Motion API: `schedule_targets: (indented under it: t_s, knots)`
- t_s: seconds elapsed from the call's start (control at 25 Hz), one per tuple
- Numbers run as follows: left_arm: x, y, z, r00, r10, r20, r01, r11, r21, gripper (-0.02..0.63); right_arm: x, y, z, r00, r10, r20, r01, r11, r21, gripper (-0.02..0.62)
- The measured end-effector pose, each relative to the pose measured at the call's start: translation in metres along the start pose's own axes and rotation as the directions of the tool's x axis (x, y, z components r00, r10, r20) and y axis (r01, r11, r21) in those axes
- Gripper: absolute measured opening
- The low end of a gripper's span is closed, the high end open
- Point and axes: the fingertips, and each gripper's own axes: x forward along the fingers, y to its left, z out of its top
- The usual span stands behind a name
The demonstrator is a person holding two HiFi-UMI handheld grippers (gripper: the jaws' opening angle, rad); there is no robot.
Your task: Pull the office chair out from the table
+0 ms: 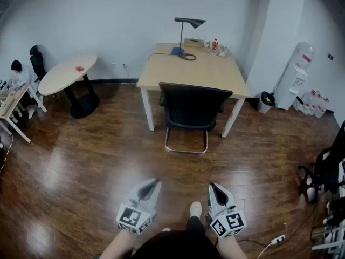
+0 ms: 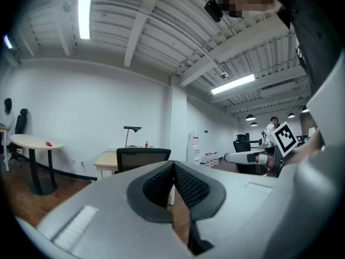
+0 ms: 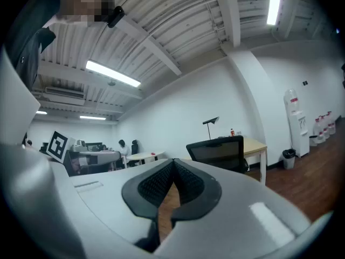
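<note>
Black office chair (image 1: 193,110) stands tucked under the table (image 1: 190,72), well apart from both grippers. Left gripper (image 1: 153,186) and right gripper (image 1: 213,190) are closed and empty. Risk: closed jaws cannot take the backrest; the chair's sled base may snag a table leg.

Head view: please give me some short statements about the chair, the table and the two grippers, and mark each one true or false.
1. The office chair is pushed in at the table. True.
2. A desk lamp stands on that table. True.
3. The left gripper holds the chair's back. False: it is shut on nothing, far from the chair.
4. The right gripper is open. False: its jaws are together.
5. The water dispenser stands left of the table. False: it stands to the right.
</note>
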Motion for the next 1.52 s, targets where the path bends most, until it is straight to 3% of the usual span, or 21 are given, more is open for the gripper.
schedule_targets:
  t_s: [0.44, 0.84, 1.2, 1.52]
  knots:
    - [0.115, 0.037, 0.003, 0.998, 0.064, 0.003, -0.064, 0.997, 0.031, 0.002, 0.084, -0.119, 0.030, 0.997, -0.017, 0.072, 0.011, 0.997, 0.079, 0.014]
    - [0.212, 0.058, 0.015, 0.989, 0.145, 0.025, -0.145, 0.989, 0.006, 0.002, 0.148, -0.204, 0.054, 0.999, 0.037, 0.037, -0.038, 0.998, 0.052, 0.014]
    - [0.267, 0.058, 0.001, 0.996, 0.086, -0.025, -0.086, 0.996, 0.017, 0.002, 0.181, -0.242, 0.050, 0.998, 0.054, -0.011, -0.054, 0.997, 0.055, 0.014]
    - [0.332, 0.100, 0.000, 0.999, 0.020, -0.041, -0.016, 0.997, 0.078, 0.002, 0.242, -0.263, 0.055, 0.999, 0.036, -0.030, -0.036, 0.999, 0.030, 0.014]
